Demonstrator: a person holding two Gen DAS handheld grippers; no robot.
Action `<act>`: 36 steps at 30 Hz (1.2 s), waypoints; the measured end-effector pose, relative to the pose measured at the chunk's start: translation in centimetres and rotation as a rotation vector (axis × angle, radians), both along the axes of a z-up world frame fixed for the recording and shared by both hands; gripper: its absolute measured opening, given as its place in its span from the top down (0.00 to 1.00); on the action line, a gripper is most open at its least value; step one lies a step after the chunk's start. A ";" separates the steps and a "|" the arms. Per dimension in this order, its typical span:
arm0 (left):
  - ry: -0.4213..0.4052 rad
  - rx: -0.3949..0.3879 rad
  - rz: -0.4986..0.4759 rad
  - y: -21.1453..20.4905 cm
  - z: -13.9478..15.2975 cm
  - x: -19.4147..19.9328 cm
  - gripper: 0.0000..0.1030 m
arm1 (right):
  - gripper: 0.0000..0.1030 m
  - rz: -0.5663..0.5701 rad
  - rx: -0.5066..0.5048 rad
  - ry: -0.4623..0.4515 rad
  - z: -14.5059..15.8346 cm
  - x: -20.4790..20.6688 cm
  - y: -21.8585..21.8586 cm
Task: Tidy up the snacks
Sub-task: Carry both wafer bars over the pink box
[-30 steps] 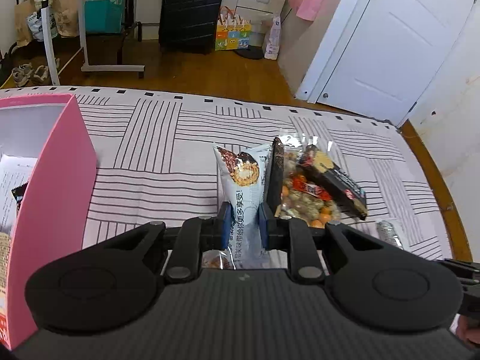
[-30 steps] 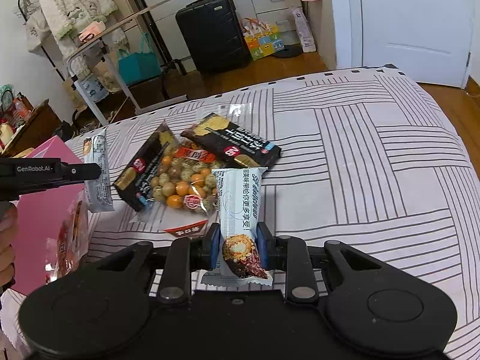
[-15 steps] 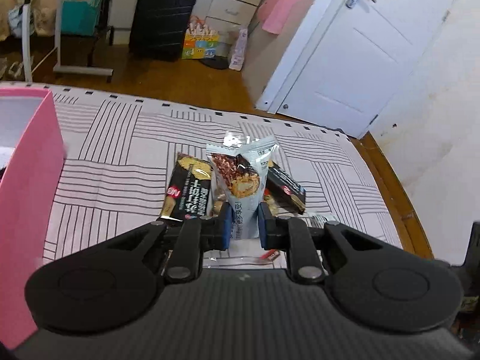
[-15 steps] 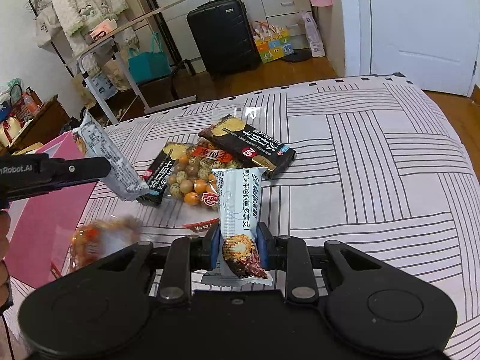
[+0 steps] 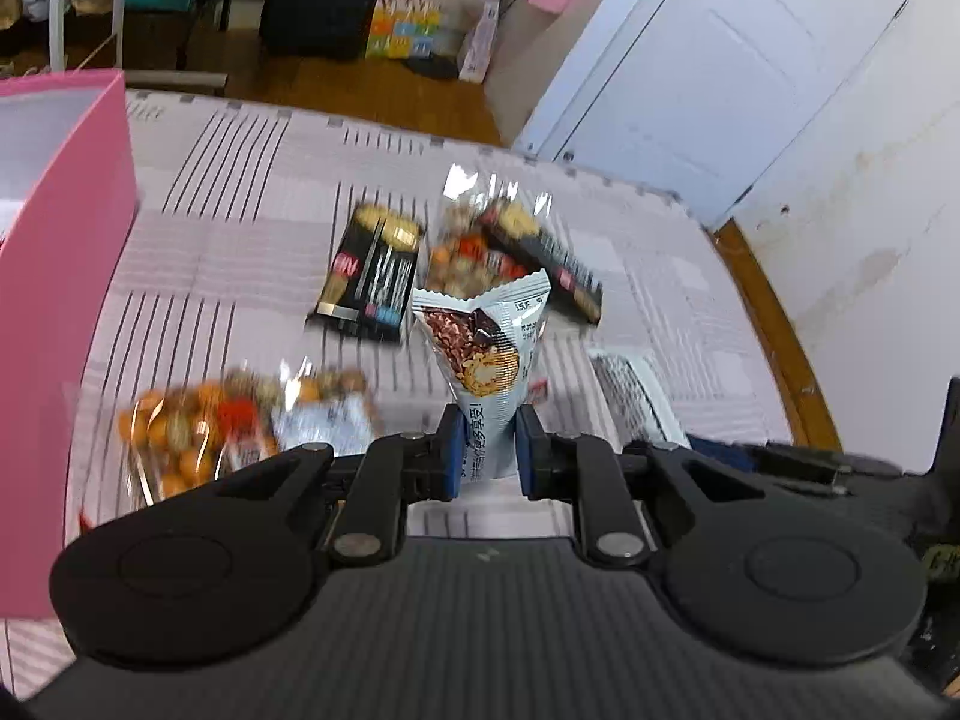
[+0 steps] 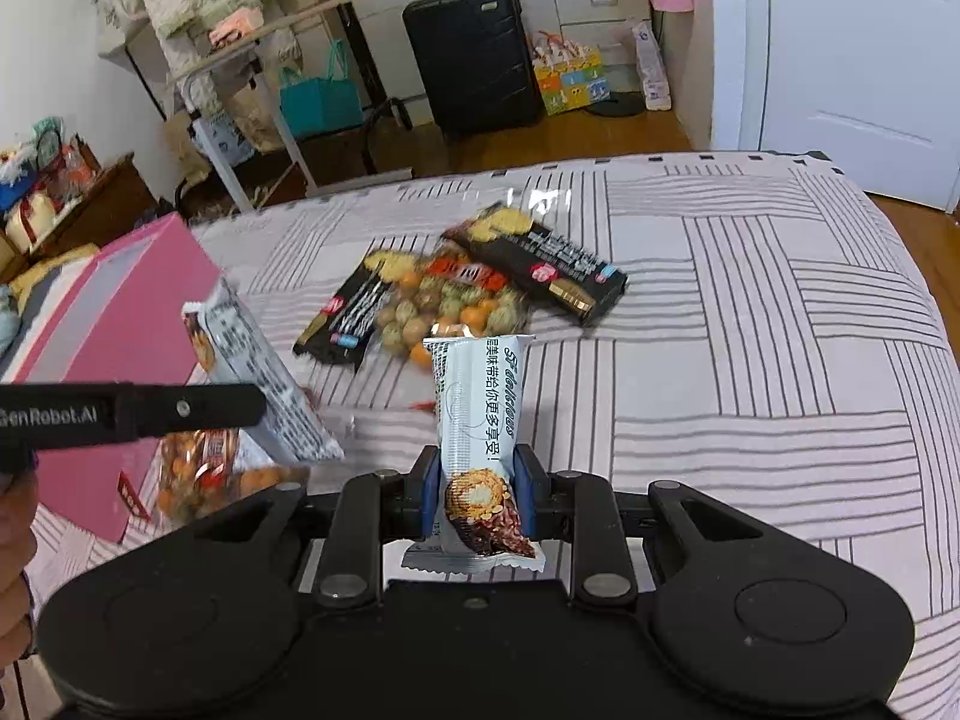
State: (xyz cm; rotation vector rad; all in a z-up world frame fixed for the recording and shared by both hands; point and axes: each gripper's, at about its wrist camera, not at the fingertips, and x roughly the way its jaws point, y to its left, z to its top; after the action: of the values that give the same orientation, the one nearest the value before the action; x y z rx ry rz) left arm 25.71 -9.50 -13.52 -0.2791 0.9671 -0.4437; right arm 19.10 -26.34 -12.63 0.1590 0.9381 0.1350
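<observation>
Each gripper pinches one pale snack bar: the left gripper [image 5: 487, 450] its bar [image 5: 486, 354], the right gripper [image 6: 477, 498] its own [image 6: 477, 420]. Other snack packs [image 6: 456, 294] lie on the striped bed [image 6: 750, 360], beside the pink box [image 6: 120, 324].

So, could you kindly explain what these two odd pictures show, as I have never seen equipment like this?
There is no robot here: a person holds a two-finger gripper in each hand, and each one carries a camera looking along its fingers. One picture comes from the left gripper, the other from the right gripper. Each is shut on a pale blue snack bar. On the striped bedspread lie two black snack packets, a clear bag of coated nuts and another nut bag beside the pink box.
</observation>
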 end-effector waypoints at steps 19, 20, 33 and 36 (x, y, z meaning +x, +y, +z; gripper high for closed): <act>0.075 0.087 -0.067 3.6 1.5 -8.2 0.84 | 0.71 0.083 -0.034 -0.052 5.3 -9.4 5.3; 0.075 0.092 -0.066 4.1 1.8 -8.6 0.84 | 0.71 0.093 -0.038 -0.060 5.7 -9.8 5.6; 0.031 0.167 -0.068 10.6 7.8 -12.9 0.84 | 0.71 0.259 -0.006 -0.124 10.8 -12.2 12.0; -0.017 0.169 -0.032 13.1 9.8 -13.4 0.84 | 0.71 0.293 0.001 -0.132 11.2 -11.6 14.1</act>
State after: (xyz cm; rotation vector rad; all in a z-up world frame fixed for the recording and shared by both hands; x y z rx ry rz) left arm 12.36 3.62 -3.72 -0.1071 0.9870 -0.3903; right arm 7.52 -12.28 -1.43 0.0119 0.8251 0.4118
